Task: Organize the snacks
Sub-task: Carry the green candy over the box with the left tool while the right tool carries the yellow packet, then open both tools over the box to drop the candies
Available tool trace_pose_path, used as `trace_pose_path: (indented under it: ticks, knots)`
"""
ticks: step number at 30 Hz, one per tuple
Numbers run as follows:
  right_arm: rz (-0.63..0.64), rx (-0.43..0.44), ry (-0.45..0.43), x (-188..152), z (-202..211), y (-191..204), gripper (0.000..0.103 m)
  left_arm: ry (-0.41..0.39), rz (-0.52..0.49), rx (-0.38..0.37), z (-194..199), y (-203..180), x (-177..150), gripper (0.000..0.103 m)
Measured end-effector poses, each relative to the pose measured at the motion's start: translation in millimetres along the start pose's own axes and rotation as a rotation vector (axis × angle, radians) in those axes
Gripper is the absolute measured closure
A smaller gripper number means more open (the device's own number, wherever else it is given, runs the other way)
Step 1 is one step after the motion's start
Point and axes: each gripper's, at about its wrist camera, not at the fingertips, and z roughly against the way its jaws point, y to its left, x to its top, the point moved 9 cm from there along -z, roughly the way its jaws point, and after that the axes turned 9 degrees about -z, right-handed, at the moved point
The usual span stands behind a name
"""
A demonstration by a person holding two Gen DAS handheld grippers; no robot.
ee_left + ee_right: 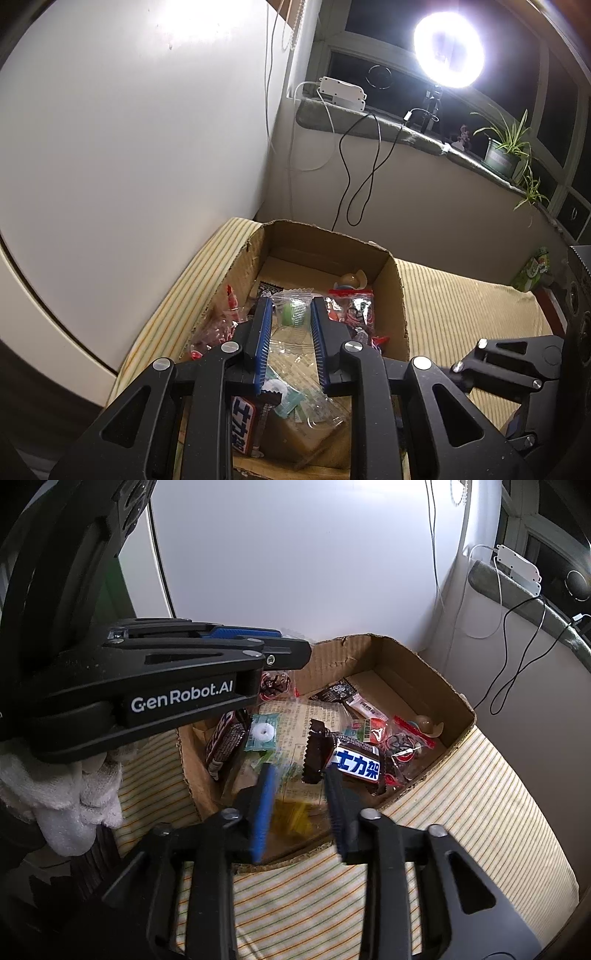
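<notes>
An open cardboard box (pixel 397 280) (pixel 458 701) sits on a striped cloth and holds several wrapped snacks. My left gripper (pixel 291 304) hangs over the box with its jaws apart; a clear packet with a green candy (pixel 291 314) lies between and below the fingertips, whether it is held I cannot tell. My right gripper (pixel 299 771) is open over the box's near edge. A brown Snickers bar (pixel 351 762) sits just beyond its right fingertip, apart from the pads. The left gripper's body (pixel 177 686) crosses the right wrist view above the box.
A white mint packet (pixel 263 733), a second Snickers bar (pixel 225 742) (pixel 242 424) and red-printed packets (pixel 404 746) (pixel 354 306) lie in the box. A green snack bag (pixel 533 269) stands at the far right. A white wall, a windowsill with cables, a plant (pixel 504 151) and a bright lamp (pixel 448 51) lie behind.
</notes>
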Motion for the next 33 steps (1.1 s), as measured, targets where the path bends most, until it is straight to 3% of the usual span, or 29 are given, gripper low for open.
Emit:
trace_pose_path:
  ticks: [1, 5, 8, 18, 23, 33]
  knots:
    - [0.001, -0.001, -0.006, 0.5, 0.5, 0.0, 0.058, 0.0, 0.001, 0.001, -0.1, 0.7, 0.2, 0.083]
    - [0.005, -0.005, -0.01, 0.8, 2.1, -0.7, 0.055, 0.004, 0.0, 0.002, -1.1, 1.8, 0.7, 0.078]
    - [0.009, -0.012, -0.014, 0.6, 3.2, -1.2, 0.045, 0.001, -0.001, 0.004, -0.7, 1.6, 1.3, 0.072]
    - [0.014, -0.042, -0.038, -2.4, 14.8, -4.6, 0.024, -0.008, -0.001, 0.028, 4.9, 3.7, 3.7, 0.038]
    - [-0.007, -0.05, -0.051, -4.8, 24.5, -10.9, 0.024, -0.007, 0.0, 0.047, 9.0, 5.2, 3.8, 0.031]
    - [-0.099, -0.083, -0.108, -8.1, 51.5, -33.9, 0.022, -0.033, -0.02, 0.072, 26.4, -1.4, 2.6, 0.031]
